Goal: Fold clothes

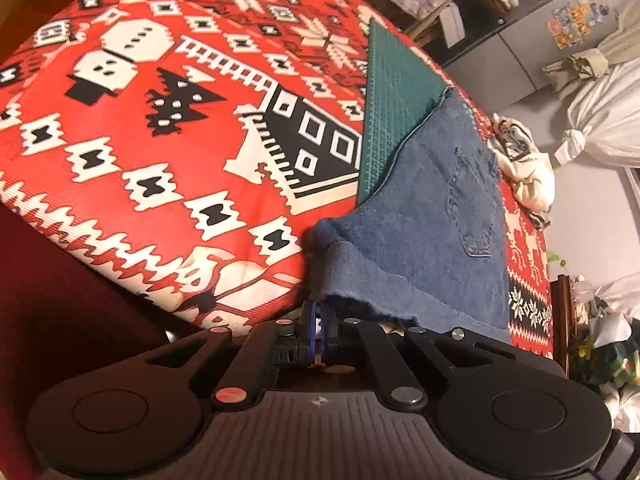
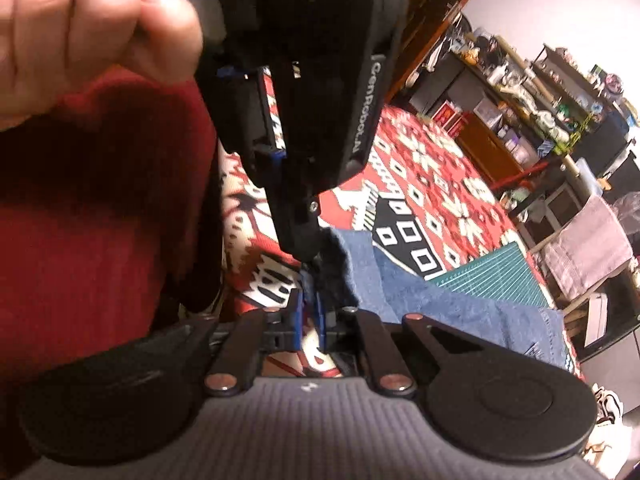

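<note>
**Denim fold barely begun**

Nearest, the left gripper (image 1: 318,320) pinches the blue denim garment's (image 1: 432,208) hem; the right gripper (image 2: 309,312) looks nearly closed, its hold unclear. The denim lies across the green gridded cutting mat (image 1: 394,92) on the red patterned cloth (image 1: 160,120). Beyond, a crumpled cream garment (image 1: 528,176) waits unfolded.

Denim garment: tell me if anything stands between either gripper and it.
Nothing visible does. The left gripper is shut on the near hem of the denim garment. The right gripper sits closed at the same bunched edge, beside the other gripper, with no object between.
</note>
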A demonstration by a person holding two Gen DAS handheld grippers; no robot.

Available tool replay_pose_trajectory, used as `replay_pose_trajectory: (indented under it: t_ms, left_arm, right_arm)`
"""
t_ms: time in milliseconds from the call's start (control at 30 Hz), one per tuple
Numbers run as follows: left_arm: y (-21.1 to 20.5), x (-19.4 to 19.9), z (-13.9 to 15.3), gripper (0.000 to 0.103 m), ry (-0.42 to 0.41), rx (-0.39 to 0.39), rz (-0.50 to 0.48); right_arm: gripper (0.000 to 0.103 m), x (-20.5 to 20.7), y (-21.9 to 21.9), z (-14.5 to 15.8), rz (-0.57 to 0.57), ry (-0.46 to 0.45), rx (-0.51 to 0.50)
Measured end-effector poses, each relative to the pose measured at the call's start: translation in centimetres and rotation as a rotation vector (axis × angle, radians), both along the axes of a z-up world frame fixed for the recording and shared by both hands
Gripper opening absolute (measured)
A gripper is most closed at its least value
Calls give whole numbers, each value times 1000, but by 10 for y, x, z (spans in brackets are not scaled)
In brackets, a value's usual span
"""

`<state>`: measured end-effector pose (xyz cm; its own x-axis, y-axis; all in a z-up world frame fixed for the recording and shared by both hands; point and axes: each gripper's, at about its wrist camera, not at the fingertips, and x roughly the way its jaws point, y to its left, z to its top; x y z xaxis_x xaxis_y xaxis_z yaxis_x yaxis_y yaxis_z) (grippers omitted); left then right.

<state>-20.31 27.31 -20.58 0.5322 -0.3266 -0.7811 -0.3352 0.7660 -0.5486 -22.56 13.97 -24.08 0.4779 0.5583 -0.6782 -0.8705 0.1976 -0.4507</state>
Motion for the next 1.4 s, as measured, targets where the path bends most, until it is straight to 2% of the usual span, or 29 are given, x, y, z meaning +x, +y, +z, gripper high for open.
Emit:
replay_pose_trajectory:
  t_ms: [167, 267, 367, 500, 633, 800, 1033, 1167, 1300, 1400]
  left_arm:
    - [5, -15, 29, 2, -148, -31, -1]
    - [0, -4, 42, 2, -204, -30, -9]
    - [-11, 24, 41, 2, -185, 21, -37]
    - [-21, 52, 16, 2, -89, 105, -74]
    - [-21, 43, -3, 3, -60, 162, -73]
    - [-14, 29, -10, 3, -56, 174, -52]
    - [-18, 28, -3, 2, -69, 201, -78]
    - [-16, 27, 7, 2, -89, 173, -78]
    - [-22, 32, 25, 2, -132, 182, -87]
    - [-29, 39, 34, 2, -163, 189, -111]
  right_arm:
    - [7, 13, -22, 24, -50, 65, 81]
    - [7, 28, -38, 40, -105, 110, 139]
    - [7, 46, -50, 50, -185, 153, 177]
    - [7, 75, -65, 48, -286, 191, 182]
    - [7, 101, -86, 36, -383, 224, 167]
    - [8, 126, -128, 18, -523, 278, 135]
    - [8, 129, -211, 15, -702, 368, 201]
    - [8, 131, -246, 25, -786, 405, 267]
    - [9, 136, -263, 33, -827, 426, 324]
    - [13, 143, -260, 31, -840, 439, 328]
